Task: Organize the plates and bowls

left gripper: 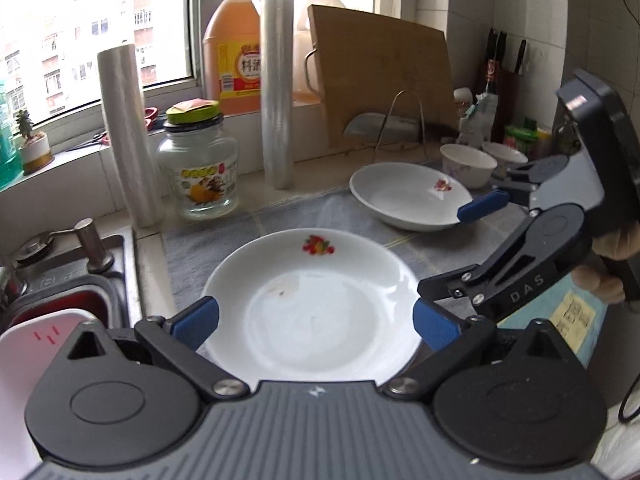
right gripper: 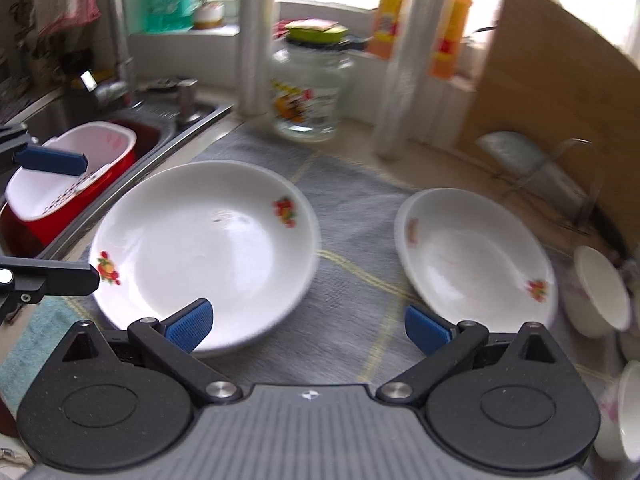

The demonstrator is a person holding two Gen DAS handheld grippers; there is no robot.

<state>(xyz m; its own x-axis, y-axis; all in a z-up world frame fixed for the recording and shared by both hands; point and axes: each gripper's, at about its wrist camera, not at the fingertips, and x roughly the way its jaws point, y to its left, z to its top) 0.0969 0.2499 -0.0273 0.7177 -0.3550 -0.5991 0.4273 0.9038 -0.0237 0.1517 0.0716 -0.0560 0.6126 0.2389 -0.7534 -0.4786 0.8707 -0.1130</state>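
Note:
A white plate with fruit prints (left gripper: 312, 308) (right gripper: 208, 252) lies on the grey cloth (left gripper: 340, 216) near the sink. My left gripper (left gripper: 316, 324) (right gripper: 92, 220) hovers over it, open, its blue pads level with the plate's left and right rims and holding nothing. A second, smaller white plate (left gripper: 408, 196) (right gripper: 476, 256) lies to the right on the same cloth. My right gripper (right gripper: 308, 328) (left gripper: 452, 248) is open and empty over the cloth between the two plates. Two small white bowls (left gripper: 468, 164) (left gripper: 504, 156) stand beyond the second plate. Bowls (right gripper: 604, 292) (right gripper: 624, 416) also show at the right edge.
To the left, a steel sink (right gripper: 192, 120) holds a red basin with a white strainer (right gripper: 76, 168). A glass jar (left gripper: 198, 168), two upright film rolls (left gripper: 128, 136) (left gripper: 278, 92), orange bottles (left gripper: 236, 48), a cutting board (left gripper: 384, 76), a cleaver rack (left gripper: 400, 120) and a knife block (left gripper: 504, 80) line the back.

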